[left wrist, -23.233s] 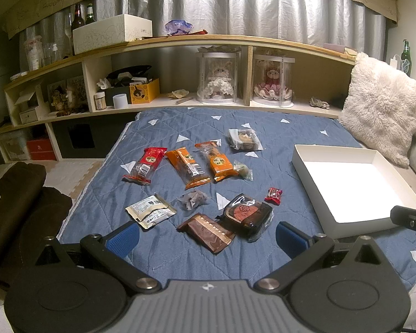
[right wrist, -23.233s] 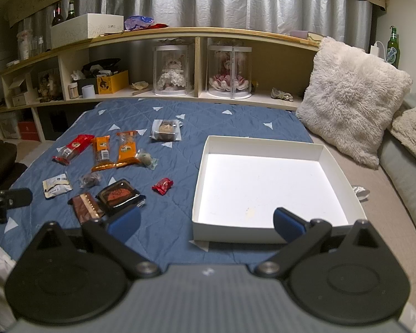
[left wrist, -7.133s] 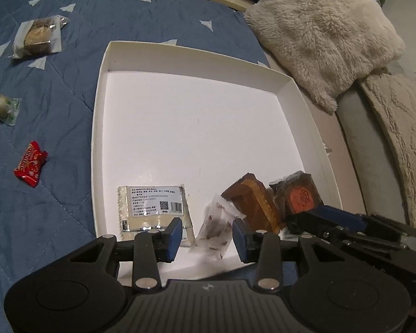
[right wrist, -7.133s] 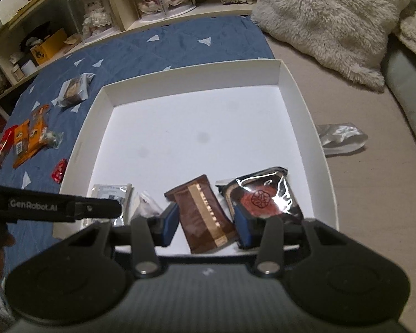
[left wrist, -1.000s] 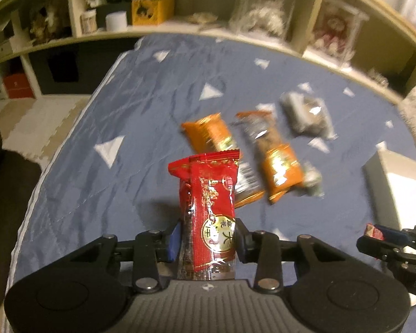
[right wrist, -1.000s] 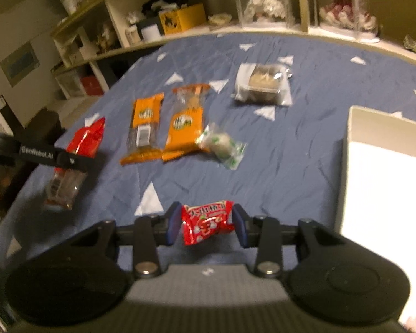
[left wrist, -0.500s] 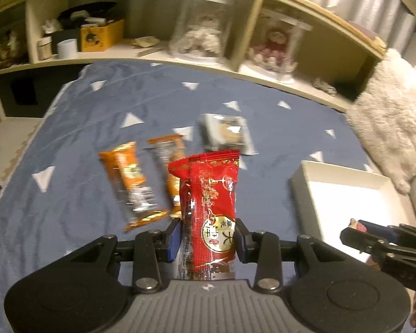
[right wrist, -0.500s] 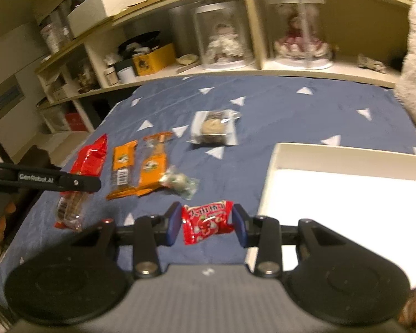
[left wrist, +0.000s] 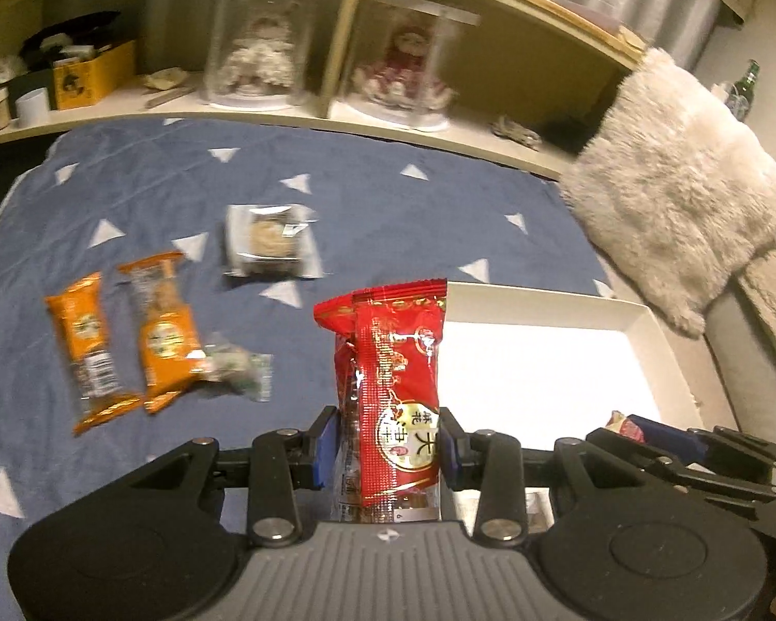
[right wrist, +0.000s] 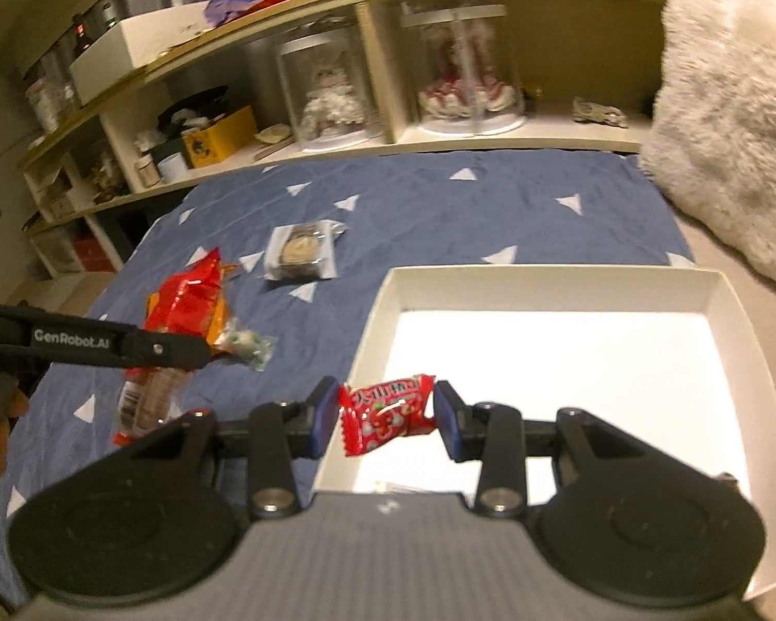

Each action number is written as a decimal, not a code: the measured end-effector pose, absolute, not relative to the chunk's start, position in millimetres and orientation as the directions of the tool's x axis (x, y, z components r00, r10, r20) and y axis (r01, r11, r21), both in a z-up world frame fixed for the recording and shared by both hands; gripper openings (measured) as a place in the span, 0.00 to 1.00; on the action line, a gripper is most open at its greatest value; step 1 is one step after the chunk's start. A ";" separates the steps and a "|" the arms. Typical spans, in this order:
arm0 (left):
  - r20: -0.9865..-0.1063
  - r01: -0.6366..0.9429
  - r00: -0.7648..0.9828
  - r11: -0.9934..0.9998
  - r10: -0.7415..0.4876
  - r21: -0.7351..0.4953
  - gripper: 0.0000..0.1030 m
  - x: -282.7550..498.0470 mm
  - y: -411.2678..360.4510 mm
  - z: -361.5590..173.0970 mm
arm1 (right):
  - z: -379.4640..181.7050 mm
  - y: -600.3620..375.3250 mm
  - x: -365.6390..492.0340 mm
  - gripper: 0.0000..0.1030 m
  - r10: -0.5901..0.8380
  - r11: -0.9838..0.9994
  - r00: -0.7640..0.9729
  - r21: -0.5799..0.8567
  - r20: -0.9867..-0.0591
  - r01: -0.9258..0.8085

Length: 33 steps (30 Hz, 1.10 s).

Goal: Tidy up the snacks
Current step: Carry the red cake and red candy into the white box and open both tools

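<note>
The left tool (left wrist: pixel 388 447) clamps a tall red snack packet (left wrist: pixel 390 393) upright between its fingers, above the blue quilted bed (left wrist: pixel 388 207) near the white box's (left wrist: pixel 662 331) left wall. The right tool (right wrist: pixel 385 416) pinches a small red candy wrapper (right wrist: pixel 388 411) over that box's near left corner. On the bed lie two orange snack bars (left wrist: pixel 165 331), a green-white candy (left wrist: pixel 238 365) and a clear-wrapped pastry (left wrist: pixel 269 248).

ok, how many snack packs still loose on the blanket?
4: two orange bars at left, a small green-white candy beside them, a clear-wrapped pastry farther back. Grippers may hide more.
</note>
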State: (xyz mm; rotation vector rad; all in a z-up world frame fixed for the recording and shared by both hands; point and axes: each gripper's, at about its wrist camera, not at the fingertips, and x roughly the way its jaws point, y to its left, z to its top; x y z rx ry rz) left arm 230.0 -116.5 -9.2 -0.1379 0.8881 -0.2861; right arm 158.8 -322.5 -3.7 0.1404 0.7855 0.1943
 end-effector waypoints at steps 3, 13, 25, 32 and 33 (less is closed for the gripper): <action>-0.746 0.196 0.584 0.948 -0.319 -0.252 0.40 232.8 -134.6 -11.8 | -3.9 -335.7 155.5 0.45 0.213 0.974 0.695 0.204 -0.687 -0.096; -0.772 0.201 0.541 0.943 -0.334 -0.267 0.40 251.4 -182.6 -26.6 | -10.0 -368.7 152.6 0.45 0.184 0.972 0.695 0.236 -0.695 -0.022; -0.798 0.189 0.508 0.946 -0.325 -0.265 0.40 283.9 -213.5 -49.9 | -27.4 -385.8 164.9 0.45 0.196 0.958 0.660 0.284 -0.725 0.028; -0.796 0.184 0.515 0.948 -0.317 -0.259 0.41 300.3 -215.7 -56.3 | -35.4 -387.5 173.3 0.45 0.210 0.952 0.641 0.303 -0.738 0.036; -0.796 0.182 0.518 0.949 -0.315 -0.258 0.41 302.4 -215.3 -56.7 | -37.0 -386.3 175.0 0.45 0.212 0.953 0.635 0.301 -0.743 0.034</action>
